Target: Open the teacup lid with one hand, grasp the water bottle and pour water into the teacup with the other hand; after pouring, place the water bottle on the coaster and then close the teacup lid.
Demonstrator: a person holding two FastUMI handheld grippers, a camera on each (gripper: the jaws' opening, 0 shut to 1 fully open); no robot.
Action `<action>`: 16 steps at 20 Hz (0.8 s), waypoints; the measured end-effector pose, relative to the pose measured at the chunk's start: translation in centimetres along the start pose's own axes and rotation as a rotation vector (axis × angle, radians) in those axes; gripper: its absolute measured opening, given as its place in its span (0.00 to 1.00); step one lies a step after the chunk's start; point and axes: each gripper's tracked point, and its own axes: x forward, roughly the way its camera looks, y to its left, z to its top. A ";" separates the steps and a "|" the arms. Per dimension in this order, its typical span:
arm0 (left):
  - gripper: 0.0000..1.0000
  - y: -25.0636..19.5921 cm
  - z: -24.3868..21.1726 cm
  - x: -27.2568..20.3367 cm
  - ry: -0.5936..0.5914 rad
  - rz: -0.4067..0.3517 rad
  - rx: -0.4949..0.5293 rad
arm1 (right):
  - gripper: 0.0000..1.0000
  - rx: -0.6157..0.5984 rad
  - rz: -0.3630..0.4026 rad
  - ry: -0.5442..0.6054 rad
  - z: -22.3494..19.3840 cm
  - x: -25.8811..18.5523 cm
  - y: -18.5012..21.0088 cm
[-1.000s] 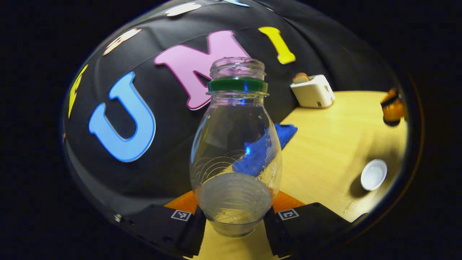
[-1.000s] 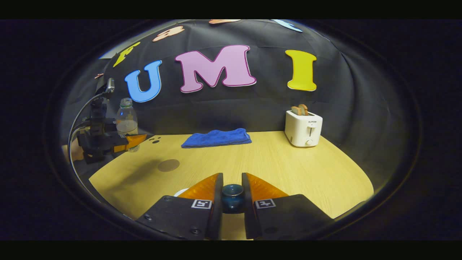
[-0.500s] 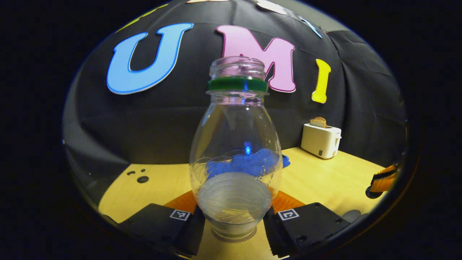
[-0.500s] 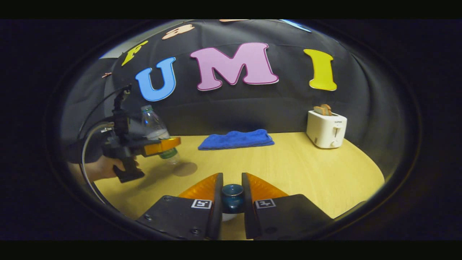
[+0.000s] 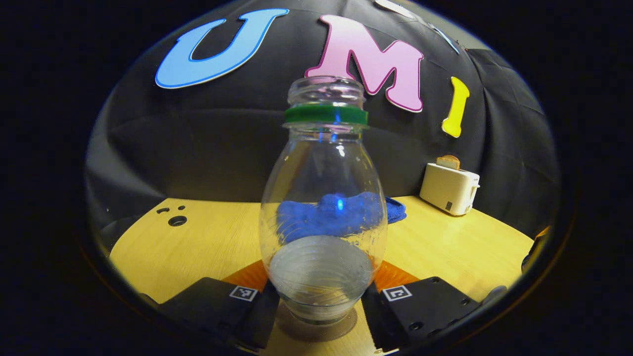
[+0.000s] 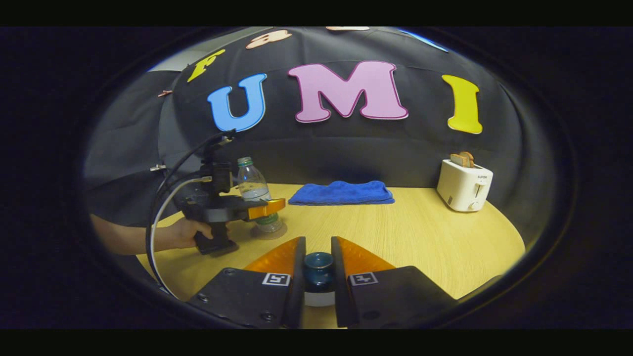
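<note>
standing upright on coaster (image 5: pixel 316 329): water bottle (image 5: pixel 324 207) (uncapped), clamped by left gripper (image 5: pixel 320 301), table's (image 6: pixel 395 232) 9 o'clock. right gripper (image 6: pixel 318 277) pinching teacup lid (image 6: pixel 318 269) by its knob, 6 o'clock.

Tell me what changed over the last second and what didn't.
The left gripper brought the water bottle from a tilted hold above the table down to stand upright on the coaster, still clamped between its fingers. The right gripper stayed shut on the teacup lid. The blue towel and toaster were not moved.
</note>
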 end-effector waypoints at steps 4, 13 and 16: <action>0.80 0.3 0.1 0.0 -0.009 0.006 0.035 | 0.24 0.004 0.009 0.002 -0.2 -0.1 0.5; 0.96 -0.4 0.5 -1.3 -0.016 -0.008 -0.009 | 0.32 -0.010 0.008 -0.007 -0.2 -0.9 0.2; 0.96 -0.1 0.6 -2.2 -0.021 -0.001 0.030 | 0.29 -0.013 0.007 -0.012 -0.2 -1.0 0.1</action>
